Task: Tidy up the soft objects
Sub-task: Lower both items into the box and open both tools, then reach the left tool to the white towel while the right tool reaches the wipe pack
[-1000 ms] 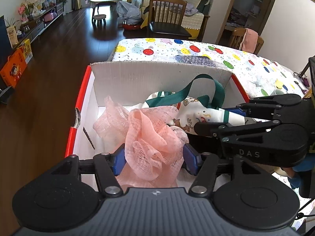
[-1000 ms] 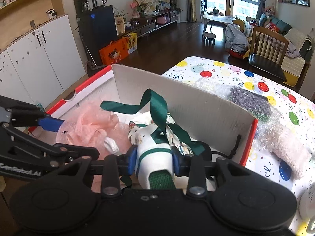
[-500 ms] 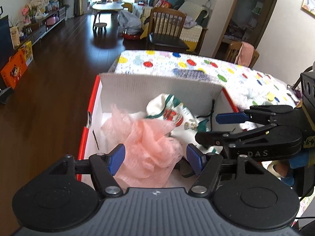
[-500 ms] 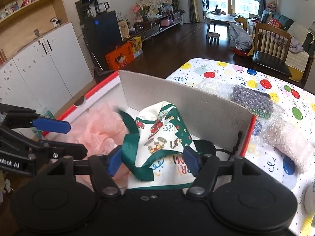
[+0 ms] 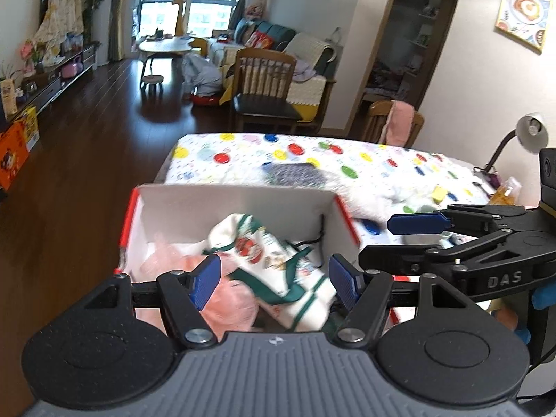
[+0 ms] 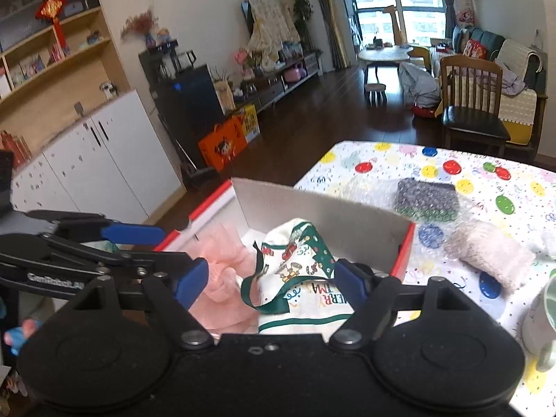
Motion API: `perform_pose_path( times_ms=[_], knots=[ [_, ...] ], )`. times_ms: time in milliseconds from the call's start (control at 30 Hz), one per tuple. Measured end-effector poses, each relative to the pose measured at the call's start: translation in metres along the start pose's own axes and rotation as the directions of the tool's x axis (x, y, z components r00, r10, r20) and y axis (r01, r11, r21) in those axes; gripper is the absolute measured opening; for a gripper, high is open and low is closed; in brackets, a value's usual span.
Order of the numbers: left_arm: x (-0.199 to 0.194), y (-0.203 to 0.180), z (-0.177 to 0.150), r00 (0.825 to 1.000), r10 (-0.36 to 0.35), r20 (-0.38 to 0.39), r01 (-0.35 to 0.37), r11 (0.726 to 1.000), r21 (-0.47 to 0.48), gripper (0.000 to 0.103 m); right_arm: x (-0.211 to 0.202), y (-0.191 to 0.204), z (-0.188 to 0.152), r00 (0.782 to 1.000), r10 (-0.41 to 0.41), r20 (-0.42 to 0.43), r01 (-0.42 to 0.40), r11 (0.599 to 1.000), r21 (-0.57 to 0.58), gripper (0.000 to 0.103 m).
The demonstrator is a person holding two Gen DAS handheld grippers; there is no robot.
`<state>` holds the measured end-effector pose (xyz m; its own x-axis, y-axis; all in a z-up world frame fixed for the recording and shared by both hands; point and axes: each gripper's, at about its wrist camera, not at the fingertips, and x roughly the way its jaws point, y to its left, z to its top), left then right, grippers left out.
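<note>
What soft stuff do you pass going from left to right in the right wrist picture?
Pink mesh puff in the box → Christmas print bag beside it in the box → dark beaded pouch in bubble wrap on the table → fuzzy pale roll in bubble wrap on the table.

A table covered by a white cloth printed with coloured balloon dots point(image 6: 451, 166) carries an open white cardboard box with red outer sides point(image 6: 312, 208) at its near corner. Just beyond the box's far wall a dark beaded pad wrapped in clear bubble wrap point(image 6: 425, 198) lies on the cloth, and beside it, nearer the right edge, rests a pale pink fuzzy roll under more bubble wrap point(image 6: 493, 255). At the right border part of a pale mug point(image 6: 542, 316) stands on the cloth.
</note>
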<state>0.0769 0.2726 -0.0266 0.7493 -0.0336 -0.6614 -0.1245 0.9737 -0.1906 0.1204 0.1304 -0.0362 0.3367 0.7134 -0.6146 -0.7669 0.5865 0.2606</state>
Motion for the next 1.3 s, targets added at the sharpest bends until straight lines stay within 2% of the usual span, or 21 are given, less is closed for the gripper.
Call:
perform_pose_path(
  times_ms=[67,333,400,633,800,1033,1300],
  knots=[
    [-0.002,-0.009,0.003,1.000,-0.012,0.009,0.012,1.000,0.007,0.075,-0.013,-0.003,0.000,1.000,0.000,0.025,0.000,1.000,0.011,0.083],
    [0.000,-0.054,0.013,0.998,-0.057,0.034,0.056,0.997,0.052,0.076,-0.060,-0.026,-0.007,0.994,-0.028,0.102,0.024,0.999,0.038,0.090],
    [0.003,-0.070,0.014,0.997,-0.071,0.033,0.068,0.996,0.062,0.083,-0.072,-0.035,-0.010,0.993,-0.037,0.116,0.031,0.998,0.051,0.093],
    [0.017,-0.120,0.016,0.993,-0.112,0.027,0.110,0.991,0.071,0.083,-0.111,-0.069,-0.025,0.985,-0.074,0.156,0.064,0.995,0.071,0.101],
    [0.035,-0.156,0.017,0.989,-0.147,0.014,0.146,0.988,0.056,0.085,-0.136,-0.102,-0.036,0.980,-0.102,0.169,0.085,0.991,0.103,0.102],
    [0.067,-0.205,0.021,0.991,-0.131,-0.006,0.131,0.990,0.060,0.085,-0.167,-0.152,-0.052,0.968,-0.166,0.186,0.142,0.980,0.139,0.102],
    [0.106,-0.236,0.034,0.993,-0.121,-0.010,0.121,0.992,0.020,0.088,-0.190,-0.218,-0.069,0.952,-0.249,0.180,0.216,0.959,0.186,0.102]
  ],
)
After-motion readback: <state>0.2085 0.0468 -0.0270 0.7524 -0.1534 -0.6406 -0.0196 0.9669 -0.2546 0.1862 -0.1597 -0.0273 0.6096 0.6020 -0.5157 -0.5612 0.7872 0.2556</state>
